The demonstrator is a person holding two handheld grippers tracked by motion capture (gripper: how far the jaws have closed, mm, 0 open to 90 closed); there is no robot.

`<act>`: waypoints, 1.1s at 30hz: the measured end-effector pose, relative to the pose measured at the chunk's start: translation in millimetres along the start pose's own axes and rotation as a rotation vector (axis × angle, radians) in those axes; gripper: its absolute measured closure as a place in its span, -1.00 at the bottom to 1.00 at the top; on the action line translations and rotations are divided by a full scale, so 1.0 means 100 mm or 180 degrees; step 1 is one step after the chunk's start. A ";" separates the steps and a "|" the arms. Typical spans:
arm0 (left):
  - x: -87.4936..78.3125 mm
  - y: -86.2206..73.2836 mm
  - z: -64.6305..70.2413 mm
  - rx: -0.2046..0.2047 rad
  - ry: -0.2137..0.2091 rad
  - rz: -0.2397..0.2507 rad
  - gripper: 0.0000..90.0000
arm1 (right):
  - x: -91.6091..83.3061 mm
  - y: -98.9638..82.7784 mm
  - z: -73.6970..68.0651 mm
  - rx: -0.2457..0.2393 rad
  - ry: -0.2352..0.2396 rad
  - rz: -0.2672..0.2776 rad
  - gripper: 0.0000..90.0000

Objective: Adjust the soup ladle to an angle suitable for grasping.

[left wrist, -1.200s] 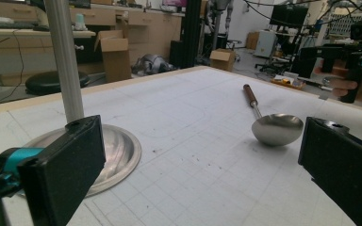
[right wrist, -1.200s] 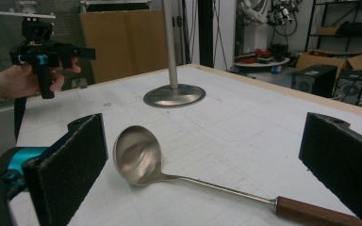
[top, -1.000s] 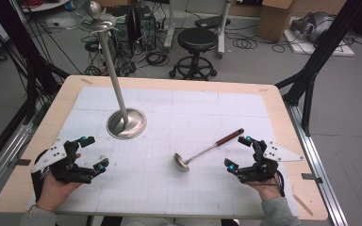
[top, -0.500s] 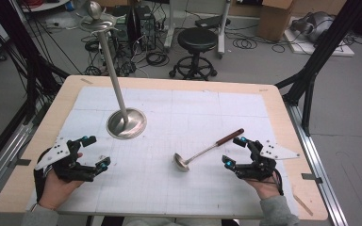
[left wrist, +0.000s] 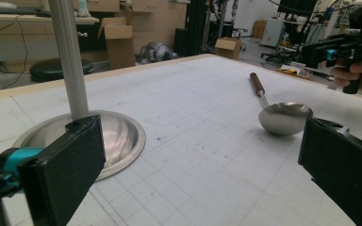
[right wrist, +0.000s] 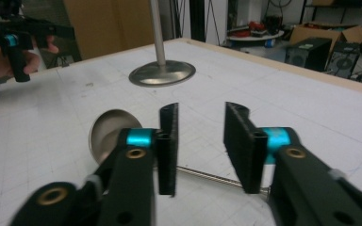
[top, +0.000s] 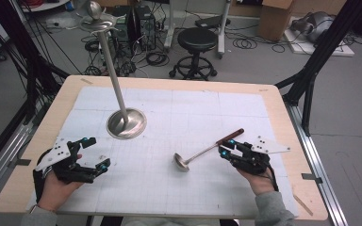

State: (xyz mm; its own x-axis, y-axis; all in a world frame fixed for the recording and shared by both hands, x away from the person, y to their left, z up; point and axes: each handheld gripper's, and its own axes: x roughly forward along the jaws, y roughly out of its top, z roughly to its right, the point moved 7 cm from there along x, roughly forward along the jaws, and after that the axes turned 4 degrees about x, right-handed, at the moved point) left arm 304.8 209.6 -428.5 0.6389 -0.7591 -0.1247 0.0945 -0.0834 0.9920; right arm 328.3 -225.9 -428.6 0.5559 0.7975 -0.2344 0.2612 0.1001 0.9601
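Note:
A steel ladle (top: 183, 162) with a brown handle (top: 231, 136) lies on the white mat, bowl toward the middle. My right gripper (top: 226, 148) sits over the handle end. In the right gripper view its jaws (right wrist: 201, 115) stand a narrow gap apart after just closing, with nothing pressed between them. The ladle's thin shaft (right wrist: 207, 175) runs crosswise beneath them and its bowl (right wrist: 108, 132) shows past the left jaw. My left gripper (top: 97, 152) rests at the front left, wide open (left wrist: 202, 174) and empty, facing the ladle bowl (left wrist: 285, 117).
A metal stand with a round base (top: 126, 123) and a tall pole (top: 111, 70) rises from the mat's left half, close ahead of the left gripper (left wrist: 118, 136). The wooden table edge (top: 287, 117) borders the mat. A stool and boxes stand on the floor beyond.
The right gripper's jaws have drawn much closer together, and the hand has edged slightly toward the ladle handle. The left gripper and the ladle have stayed put.

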 end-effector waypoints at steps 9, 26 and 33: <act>-0.01 -0.01 0.01 -0.0012 0.0004 -0.0026 -0.96 | 0.12 0.00 0.00 -0.0032 -0.0009 -0.0127 0.94; -0.03 -0.06 -0.01 -0.0052 0.0034 -0.0112 -0.96 | 0.53 -0.14 -0.06 -0.0054 0.0110 -0.0577 0.99; -0.04 -0.08 -0.01 -0.0076 0.0034 -0.0135 -0.96 | 0.71 -0.24 -0.05 0.0018 0.0121 -0.0767 0.99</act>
State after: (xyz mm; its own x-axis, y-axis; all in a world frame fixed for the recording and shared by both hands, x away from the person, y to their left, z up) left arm 302.5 213.7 -435.6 0.6421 -0.7482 -0.1668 0.1397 -0.0997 0.9852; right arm 357.5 -168.9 -467.5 0.4469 0.7728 -0.4507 0.3872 0.2871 0.8762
